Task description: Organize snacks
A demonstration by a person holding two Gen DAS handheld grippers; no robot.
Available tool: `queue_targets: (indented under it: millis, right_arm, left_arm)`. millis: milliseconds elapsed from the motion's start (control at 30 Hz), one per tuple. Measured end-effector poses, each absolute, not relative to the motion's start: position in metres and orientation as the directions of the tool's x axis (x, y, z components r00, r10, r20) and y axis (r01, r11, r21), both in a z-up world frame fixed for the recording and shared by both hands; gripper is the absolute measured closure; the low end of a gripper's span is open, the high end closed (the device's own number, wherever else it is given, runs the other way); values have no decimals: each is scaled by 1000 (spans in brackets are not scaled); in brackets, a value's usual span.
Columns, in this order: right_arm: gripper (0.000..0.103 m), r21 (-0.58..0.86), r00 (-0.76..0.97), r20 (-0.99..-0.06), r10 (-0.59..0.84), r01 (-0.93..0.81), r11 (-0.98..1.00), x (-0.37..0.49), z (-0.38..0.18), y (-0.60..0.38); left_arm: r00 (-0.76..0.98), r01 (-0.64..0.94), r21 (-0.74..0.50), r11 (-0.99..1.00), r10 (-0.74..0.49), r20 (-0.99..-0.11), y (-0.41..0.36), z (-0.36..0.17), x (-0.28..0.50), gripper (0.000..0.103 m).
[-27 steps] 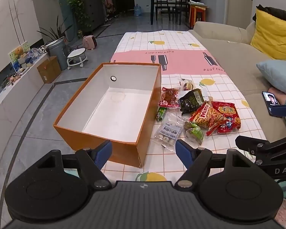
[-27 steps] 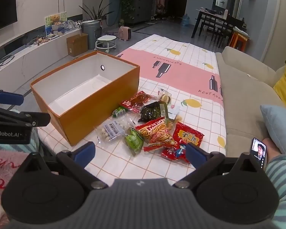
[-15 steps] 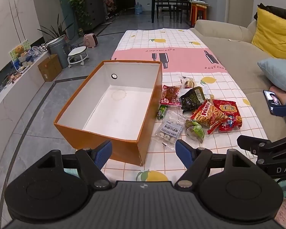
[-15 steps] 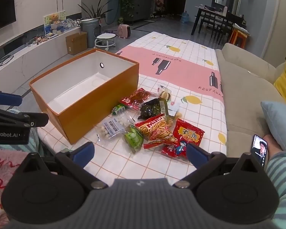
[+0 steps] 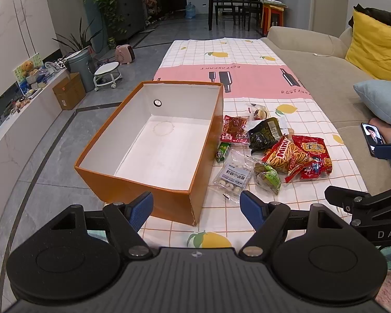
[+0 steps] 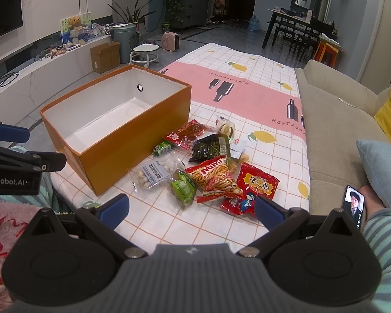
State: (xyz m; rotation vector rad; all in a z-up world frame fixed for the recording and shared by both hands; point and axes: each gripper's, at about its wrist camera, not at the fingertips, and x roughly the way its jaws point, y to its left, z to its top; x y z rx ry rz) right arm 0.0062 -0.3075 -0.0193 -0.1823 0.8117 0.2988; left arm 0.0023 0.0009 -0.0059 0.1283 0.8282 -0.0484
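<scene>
An empty orange box (image 5: 133,185) with a white inside stands on the table's left side; it also shows in the right wrist view (image 6: 133,146). Several snack packets lie right of it: a clear bag of white balls (image 5: 232,176) (image 6: 152,174), a green packet (image 5: 268,178) (image 6: 183,190), a Mimi stick bag (image 5: 284,155) (image 6: 211,176), a red packet (image 5: 314,152) (image 6: 255,190), a dark packet (image 5: 264,133) (image 6: 211,147) and a red meat packet (image 5: 234,129) (image 6: 187,134). My left gripper (image 5: 196,206) is open and empty before the box corner. My right gripper (image 6: 191,211) is open and empty before the snacks.
The table wears a checked cloth (image 5: 237,60) with lemons and a pink band. A beige sofa (image 5: 315,78) with cushions runs along the right. A phone (image 6: 353,204) lies by a person's foot. The floor drops away left of the box.
Both grippers have moved slightly forward toward the table, so the box and snacks sit a little lower and larger. Both stay open. Nothing on the table has moved.
</scene>
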Motion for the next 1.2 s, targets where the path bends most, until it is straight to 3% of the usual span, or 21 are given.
queue_targets:
  millis: [1200]
  right_arm:
    - [4,-85,664,-728,169,-332,939,3,-18,-302]
  left_arm:
    - [669,83,87,993,10,-743,5,-9,2,14]
